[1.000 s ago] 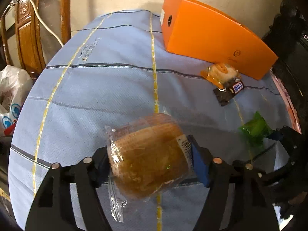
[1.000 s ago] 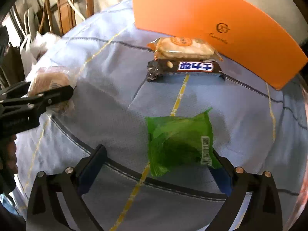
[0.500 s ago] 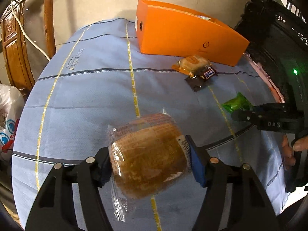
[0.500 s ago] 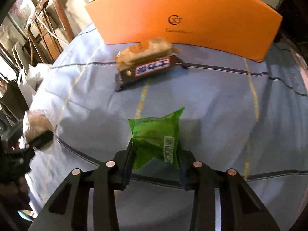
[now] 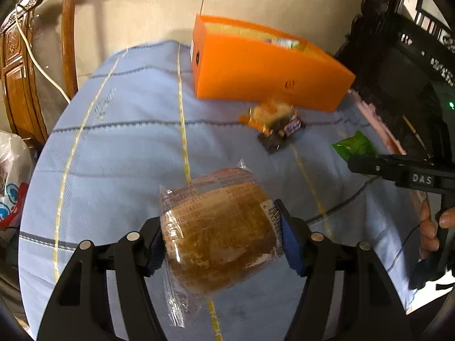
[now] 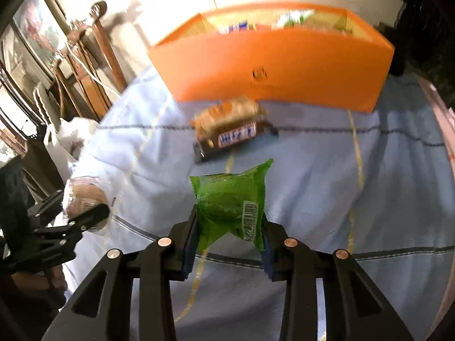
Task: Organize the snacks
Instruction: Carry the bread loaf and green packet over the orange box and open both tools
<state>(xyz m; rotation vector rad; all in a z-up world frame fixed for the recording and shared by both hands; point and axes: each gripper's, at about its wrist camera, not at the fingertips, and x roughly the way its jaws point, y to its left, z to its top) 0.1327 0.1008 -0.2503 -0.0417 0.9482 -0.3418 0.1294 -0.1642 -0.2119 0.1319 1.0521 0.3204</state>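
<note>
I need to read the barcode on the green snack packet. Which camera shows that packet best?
The right wrist view: the green packet sits centred between the right gripper pads, barcode facing the camera. The left wrist view shows only a small green corner above that gripper.

four wrapped snacks (image 5: 219,233), one orange box (image 5: 264,76), two grippers (image 5: 220,244).

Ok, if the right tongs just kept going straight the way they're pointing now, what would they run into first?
Probably the dark chocolate bar and the tan wrapped pastry lying on the blue tablecloth, ahead of the right tongs and their green packet. The orange box stands behind them. Depth is unclear.
</note>
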